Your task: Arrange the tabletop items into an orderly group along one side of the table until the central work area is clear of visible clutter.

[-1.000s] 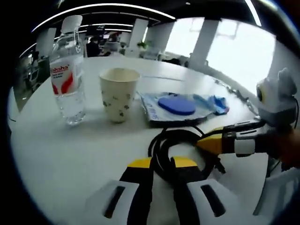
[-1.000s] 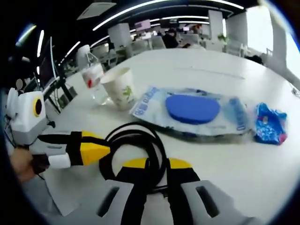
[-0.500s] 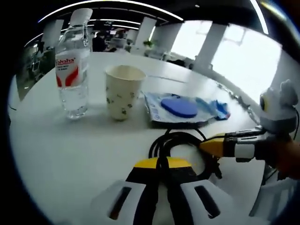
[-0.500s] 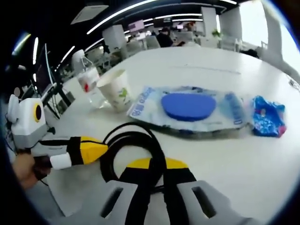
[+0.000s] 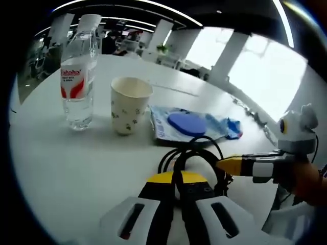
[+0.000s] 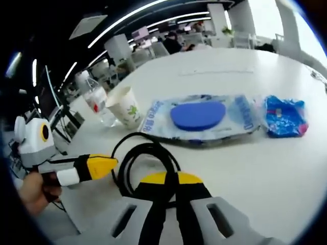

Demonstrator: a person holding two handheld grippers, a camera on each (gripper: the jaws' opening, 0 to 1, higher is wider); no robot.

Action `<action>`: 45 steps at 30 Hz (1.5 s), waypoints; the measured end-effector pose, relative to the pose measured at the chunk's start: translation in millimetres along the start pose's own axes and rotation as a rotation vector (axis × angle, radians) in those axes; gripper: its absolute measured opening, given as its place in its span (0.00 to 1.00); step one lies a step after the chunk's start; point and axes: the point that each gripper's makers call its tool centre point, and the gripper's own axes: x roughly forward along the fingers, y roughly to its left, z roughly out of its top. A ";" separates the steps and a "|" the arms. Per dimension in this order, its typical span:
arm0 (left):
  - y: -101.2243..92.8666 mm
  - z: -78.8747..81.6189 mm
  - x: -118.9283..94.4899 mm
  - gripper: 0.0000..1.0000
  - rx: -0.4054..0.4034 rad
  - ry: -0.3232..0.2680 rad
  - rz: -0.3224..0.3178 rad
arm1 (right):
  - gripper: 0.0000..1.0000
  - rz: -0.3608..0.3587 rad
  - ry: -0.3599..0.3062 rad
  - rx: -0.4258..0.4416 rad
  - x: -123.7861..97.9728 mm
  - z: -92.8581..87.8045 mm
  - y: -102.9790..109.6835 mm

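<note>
A coil of black cable point(image 5: 191, 155) lies on the white table point(image 5: 66, 168) in front of a clear water bottle point(image 5: 76, 76), a printed paper cup point(image 5: 127, 104), a plastic packet with a blue disc point(image 5: 186, 125) and a small blue wrapper point(image 5: 232, 127). My left gripper point(image 5: 176, 178) is shut on the near side of the cable. The right gripper point(image 5: 230, 164) comes in from the right at the coil's edge. In the right gripper view my right gripper point(image 6: 168, 178) is shut on the cable point(image 6: 145, 155). The left gripper point(image 6: 104, 163) touches the coil's left side.
Bottle point(image 6: 97, 102), cup point(image 6: 125, 107), packet point(image 6: 199, 115) and wrapper point(image 6: 283, 115) form a rough row across the table point(image 6: 265, 168). Bare tabletop lies to the left of the cable. A hand point(image 6: 33, 191) holds the left gripper. Office desks and pillars stand far behind.
My left gripper's jaws, open around the cable a second ago, have shut on it. The right gripper's jaws have also drawn tight on the cable. Both cameras have shifted slightly.
</note>
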 end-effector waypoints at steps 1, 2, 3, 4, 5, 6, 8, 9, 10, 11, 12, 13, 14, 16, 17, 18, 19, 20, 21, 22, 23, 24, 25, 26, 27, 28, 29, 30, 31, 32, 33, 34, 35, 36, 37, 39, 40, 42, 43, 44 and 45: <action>-2.0 0.7 -1.1 0.02 0.000 -0.002 -0.004 | 0.01 0.000 -0.004 0.008 -2.4 1.0 -0.3; -5.7 2.8 -2.8 0.02 0.000 -0.010 -0.010 | 0.01 0.001 -0.012 0.021 -6.0 2.4 -0.9; -8.4 4.2 -3.7 0.02 0.002 -0.014 -0.016 | 0.01 0.000 -0.015 0.029 -8.2 3.0 -1.5; -11.2 5.9 -4.5 0.02 0.004 -0.017 -0.022 | 0.01 0.000 -0.022 0.040 -11.8 4.5 -2.4; -14.6 8.3 -5.4 0.02 0.006 -0.022 -0.028 | 0.01 0.001 -0.026 0.049 -14.1 5.4 -3.0; -18.0 9.9 -5.9 0.02 0.010 -0.023 -0.032 | 0.01 0.002 -0.028 0.056 -17.7 6.2 -4.0; -22.7 11.3 -6.0 0.02 0.010 -0.024 -0.039 | 0.01 -0.001 -0.032 0.066 -24.4 7.4 -5.8; -26.8 11.7 -5.9 0.02 0.006 -0.021 -0.050 | 0.01 -0.004 -0.031 0.068 -27.0 7.6 -7.5; -29.7 11.6 -5.7 0.02 -0.001 -0.019 -0.059 | 0.01 -0.008 -0.034 0.074 -29.8 7.9 -9.2; -32.4 11.8 -5.8 0.02 -0.005 -0.019 -0.065 | 0.01 -0.011 -0.045 0.084 -34.3 9.6 -11.6; -35.6 12.3 -5.8 0.02 -0.003 -0.023 -0.072 | 0.01 -0.013 -0.047 0.091 -37.3 10.1 -13.3; -40.1 12.7 -5.2 0.02 0.001 -0.025 -0.081 | 0.01 -0.018 -0.048 0.103 -41.4 10.4 -16.2; -43.2 12.4 -4.4 0.02 0.001 -0.023 -0.087 | 0.01 -0.022 -0.050 0.109 -44.2 10.8 -18.3; -52.0 11.6 -2.6 0.02 0.012 -0.017 -0.105 | 0.01 -0.032 -0.055 0.116 -50.4 11.4 -22.4; -55.5 11.6 -1.9 0.02 0.013 -0.016 -0.112 | 0.01 -0.035 -0.056 0.119 -53.3 11.5 -24.6; -60.4 11.5 -0.7 0.02 0.017 -0.012 -0.122 | 0.01 -0.040 -0.055 0.123 -57.4 11.6 -28.2; -64.0 11.5 0.2 0.02 0.022 -0.010 -0.131 | 0.01 -0.045 -0.059 0.130 -60.3 12.0 -30.9; -68.8 12.1 1.4 0.02 0.020 -0.010 -0.141 | 0.01 -0.049 -0.060 0.131 -64.0 12.4 -34.3; -72.2 12.7 2.3 0.02 0.018 -0.010 -0.150 | 0.01 -0.053 -0.058 0.133 -66.3 12.3 -36.5; -75.7 13.0 3.4 0.02 0.013 -0.009 -0.158 | 0.01 -0.057 -0.058 0.137 -69.0 12.5 -39.5; -78.2 12.9 4.7 0.02 0.014 -0.008 -0.164 | 0.01 -0.061 -0.058 0.140 -72.2 12.7 -41.8; -82.0 12.3 6.6 0.02 0.019 0.000 -0.173 | 0.01 -0.064 -0.058 0.138 -74.3 12.9 -43.3; -84.5 12.6 7.7 0.02 0.020 0.001 -0.179 | 0.01 -0.067 -0.059 0.138 -76.4 13.4 -44.8; -88.5 13.0 9.3 0.02 0.026 0.003 -0.188 | 0.01 -0.073 -0.060 0.134 -78.9 13.9 -47.4; -90.8 13.4 10.3 0.02 0.031 0.004 -0.193 | 0.01 -0.077 -0.060 0.134 -80.6 14.1 -49.0; -93.4 13.7 11.4 0.02 0.035 0.004 -0.196 | 0.01 -0.082 -0.061 0.134 -82.5 14.3 -51.6; -97.5 14.0 13.1 0.02 0.042 0.005 -0.200 | 0.01 -0.085 -0.059 0.131 -83.8 14.3 -52.9; -99.7 13.8 14.7 0.02 0.043 0.007 -0.203 | 0.01 -0.091 -0.056 0.131 -85.8 14.2 -55.7; -101.9 12.5 17.5 0.02 0.042 0.014 -0.206 | 0.01 -0.095 -0.056 0.132 -87.3 14.3 -57.6; -104.0 11.8 19.6 0.02 0.040 0.017 -0.207 | 0.01 -0.099 -0.055 0.135 -88.9 14.3 -59.9; -107.0 10.5 22.2 0.02 0.030 0.026 -0.213 | 0.01 -0.104 -0.050 0.134 -90.7 13.7 -62.8; -109.2 9.8 23.9 0.02 0.022 0.028 -0.217 | 0.01 -0.107 -0.046 0.133 -92.1 13.3 -65.2; -111.4 9.5 25.5 0.02 0.020 0.028 -0.221 | 0.01 -0.110 -0.045 0.137 -94.1 13.1 -68.5; -115.0 8.1 27.6 0.02 0.022 0.033 -0.228 | 0.01 -0.112 -0.042 0.140 -95.4 12.8 -70.6; -117.3 7.3 28.8 0.02 0.023 0.035 -0.233 | 0.01 -0.115 -0.040 0.140 -96.2 12.9 -73.7; -122.6 5.3 31.7 0.02 0.029 0.043 -0.242 | 0.01 -0.120 -0.036 0.150 -97.5 12.5 -80.2; -123.9 4.5 33.2 0.02 0.028 0.046 -0.242 | 0.01 -0.121 -0.035 0.150 -97.9 12.5 -82.1; -126.6 3.3 36.7 0.02 0.029 0.050 -0.246 | 0.01 -0.125 -0.028 0.156 -98.1 11.7 -86.7; -128.2 2.2 39.0 0.02 0.025 0.055 -0.246 | 0.01 -0.125 -0.026 0.155 -98.1 11.6 -89.8; -130.1 1.8 41.5 0.02 0.023 0.057 -0.250 | 0.01 -0.128 -0.022 0.158 -97.3 11.7 -94.8; -131.0 1.5 43.0 0.02 0.024 0.057 -0.250 | 0.01 -0.128 -0.020 0.160 -97.0 11.6 -97.2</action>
